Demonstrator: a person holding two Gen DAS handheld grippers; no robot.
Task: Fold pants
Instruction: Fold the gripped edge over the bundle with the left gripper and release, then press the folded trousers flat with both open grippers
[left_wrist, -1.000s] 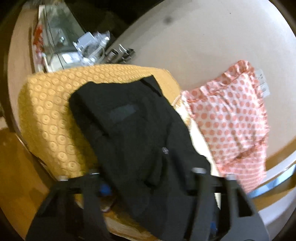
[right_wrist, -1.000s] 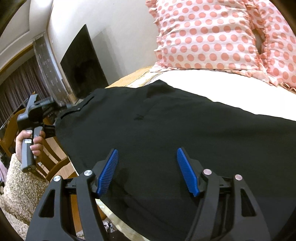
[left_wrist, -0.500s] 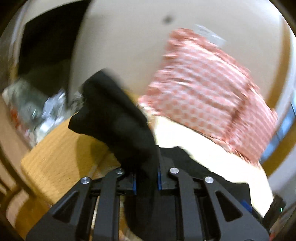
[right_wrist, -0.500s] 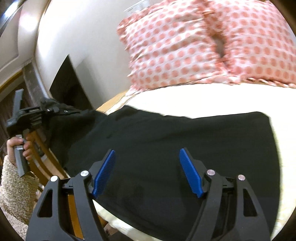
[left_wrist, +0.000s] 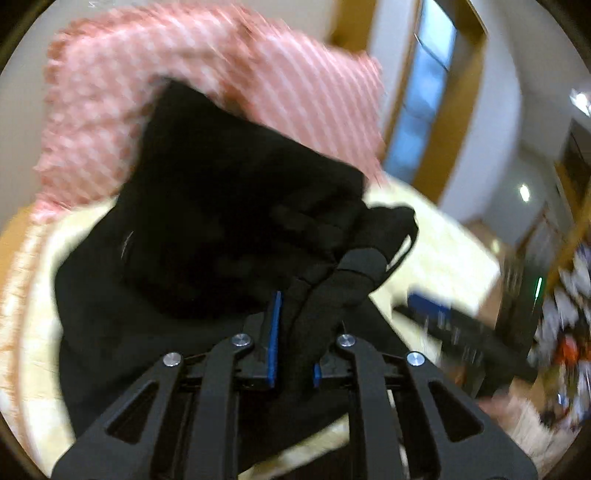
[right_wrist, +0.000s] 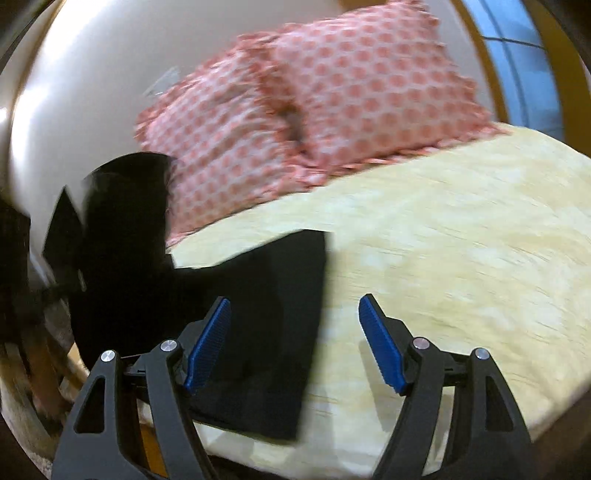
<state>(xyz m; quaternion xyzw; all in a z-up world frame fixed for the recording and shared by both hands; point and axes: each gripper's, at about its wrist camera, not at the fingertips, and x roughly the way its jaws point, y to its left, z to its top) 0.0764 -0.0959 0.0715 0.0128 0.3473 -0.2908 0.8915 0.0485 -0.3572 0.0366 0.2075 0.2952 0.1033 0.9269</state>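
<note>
The black pants (right_wrist: 258, 332) lie on the pale yellow bed (right_wrist: 461, 240), one end flat near the bed's front left. My left gripper (left_wrist: 295, 332) is shut on a bunched fold of the pants (left_wrist: 221, 221) and holds it lifted above the bed. That raised part shows in the right wrist view as a dark mass (right_wrist: 122, 229) at the left. My right gripper (right_wrist: 295, 343) is open and empty, hovering over the pants' right edge and bare sheet.
Two pink polka-dot pillows (right_wrist: 332, 110) lean against the wall at the head of the bed. A window with a wood frame (left_wrist: 424, 110) is at the right. A wooden chair (right_wrist: 44, 362) stands left of the bed. The view is blurred by motion.
My left gripper closed on one end of the pants and swung it up and over toward the other end. The right gripper stayed open and shifted right along the pants.
</note>
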